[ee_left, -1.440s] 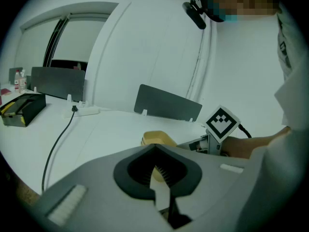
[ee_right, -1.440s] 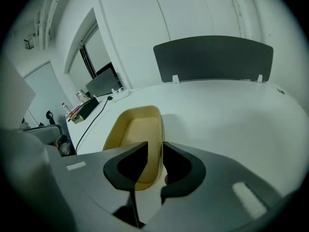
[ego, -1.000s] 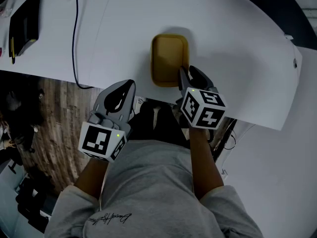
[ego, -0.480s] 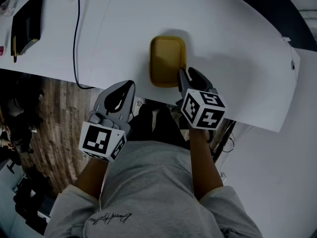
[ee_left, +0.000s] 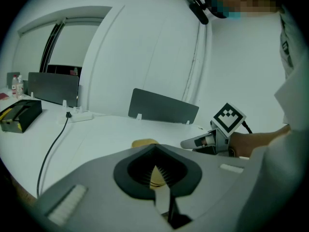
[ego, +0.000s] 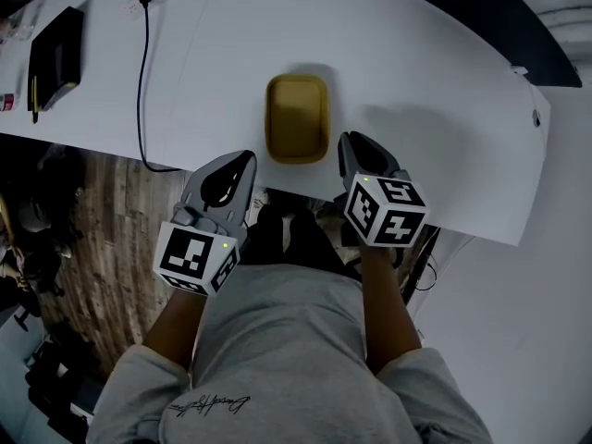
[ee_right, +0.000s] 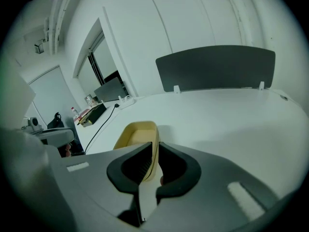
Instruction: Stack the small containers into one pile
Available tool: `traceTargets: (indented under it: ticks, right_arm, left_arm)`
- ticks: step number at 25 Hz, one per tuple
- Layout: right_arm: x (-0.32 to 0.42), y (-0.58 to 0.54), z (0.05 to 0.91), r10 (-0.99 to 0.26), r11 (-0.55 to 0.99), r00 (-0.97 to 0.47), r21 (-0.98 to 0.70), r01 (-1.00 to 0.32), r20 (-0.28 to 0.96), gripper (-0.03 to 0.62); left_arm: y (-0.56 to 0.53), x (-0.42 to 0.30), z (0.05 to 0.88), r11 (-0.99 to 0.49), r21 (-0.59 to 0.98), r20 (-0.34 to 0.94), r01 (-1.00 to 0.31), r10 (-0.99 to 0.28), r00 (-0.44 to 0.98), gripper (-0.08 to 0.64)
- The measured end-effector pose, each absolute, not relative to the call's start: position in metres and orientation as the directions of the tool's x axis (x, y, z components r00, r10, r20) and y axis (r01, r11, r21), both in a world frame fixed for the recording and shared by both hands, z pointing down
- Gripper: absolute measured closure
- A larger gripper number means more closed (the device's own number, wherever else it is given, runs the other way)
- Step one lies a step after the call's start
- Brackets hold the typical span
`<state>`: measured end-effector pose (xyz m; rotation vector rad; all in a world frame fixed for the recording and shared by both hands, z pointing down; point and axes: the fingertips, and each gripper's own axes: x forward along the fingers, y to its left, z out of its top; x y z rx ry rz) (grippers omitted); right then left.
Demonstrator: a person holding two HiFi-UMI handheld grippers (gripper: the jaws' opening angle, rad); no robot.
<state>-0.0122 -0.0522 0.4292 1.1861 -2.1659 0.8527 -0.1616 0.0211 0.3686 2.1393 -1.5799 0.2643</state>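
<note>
Yellow container [ego: 298,118] lengthwise away across the counter [ego: 444,100] — right rim just pinched by closing right tongs [ego: 346,146]; left tongs [ego: 244,159] closed, empty.

This looks like an office. Big white desks [ego: 435,81] stand side by side, and grey screens [ee_left: 163,108] stand up at the back of them to split one work spot from the next. A white power strip [ee_left: 77,115] with a black cable [ego: 141,91] plugged in lies on one desk near a black case [ego: 54,49], the floor [ego: 102,211] is brown wood, and the walls [ee_left: 145,47] are plain white with a tall window [ee_right: 104,62].
</note>
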Motion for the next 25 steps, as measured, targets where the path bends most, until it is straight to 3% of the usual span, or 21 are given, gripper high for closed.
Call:
traceTargets:
  ticks: [4,25]
  right_arm:
    - [0.009,-0.059,0.405,-0.574,0.424,-0.476,-0.256,-0.869,0.666,0.577]
    - [0.045,-0.021,0.302,-0.536,0.65,-0.664,-0.247,-0.719,0.521,0.578]
  left_arm:
    - [0.018,-0.151,0.36,-0.236,0.254,0.407,-0.938,-0.854,0.325,0.558]
    - [0.014,-0.086,0.292,-0.341,0.219,0.341,-0.914,-0.852,0.399,0.558]
